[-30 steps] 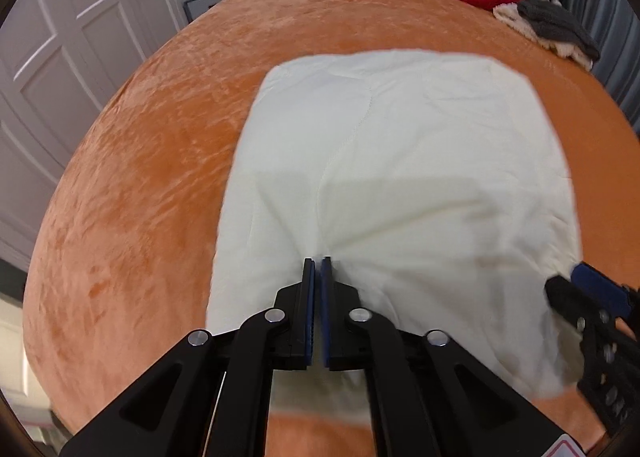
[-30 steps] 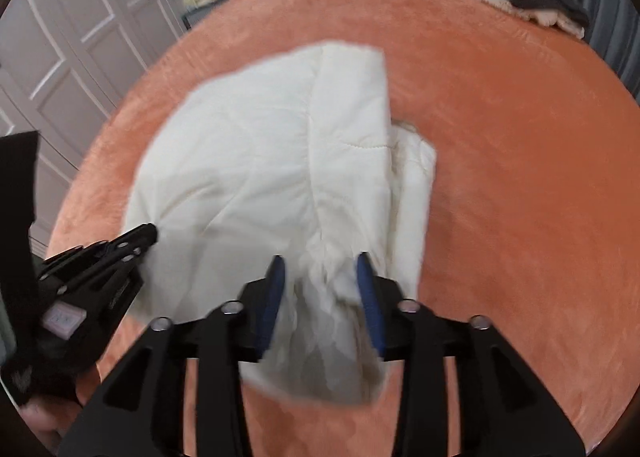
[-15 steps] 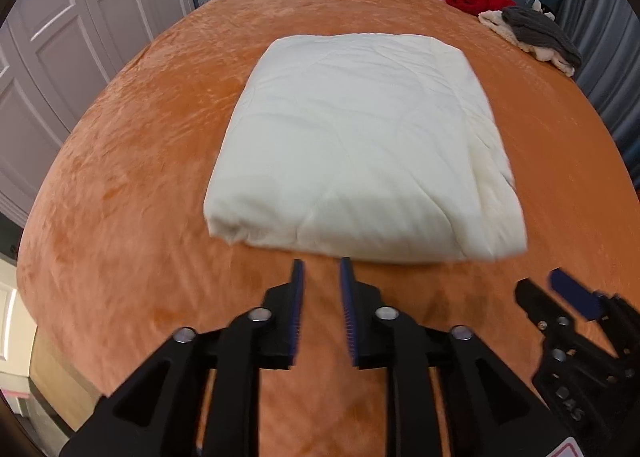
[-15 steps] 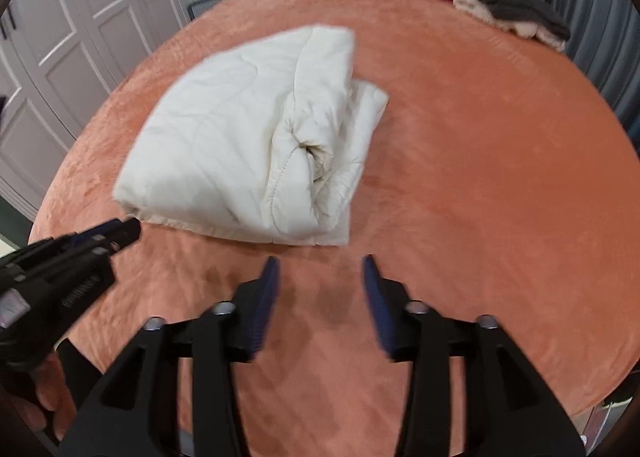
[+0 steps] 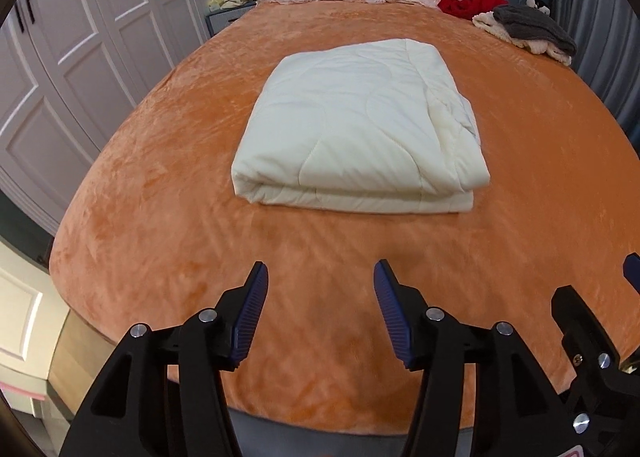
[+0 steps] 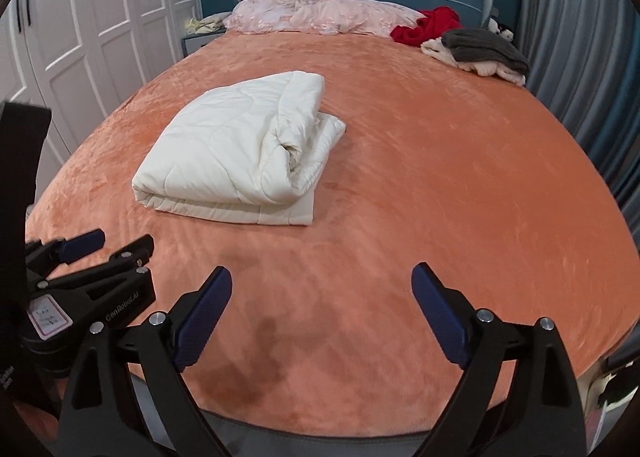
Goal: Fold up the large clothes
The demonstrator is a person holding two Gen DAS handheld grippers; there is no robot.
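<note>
Cream quilt (image 5: 360,125): folded into a thick rectangle, centre of frame, lying on the orange bedspread (image 5: 160,217). Left gripper (image 5: 320,277): jaws spread, just been opening, nothing between them, lower centre, short of the quilt. Right gripper (image 6: 322,281): spread wider, likewise just been opening, empty. Pink bedding (image 6: 320,11): top of frame.

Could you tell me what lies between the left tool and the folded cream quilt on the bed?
Only bare orange bedspread lies between the left tool, its jaws just opened and empty, and the folded cream quilt; the left wrist view shows it.
</note>
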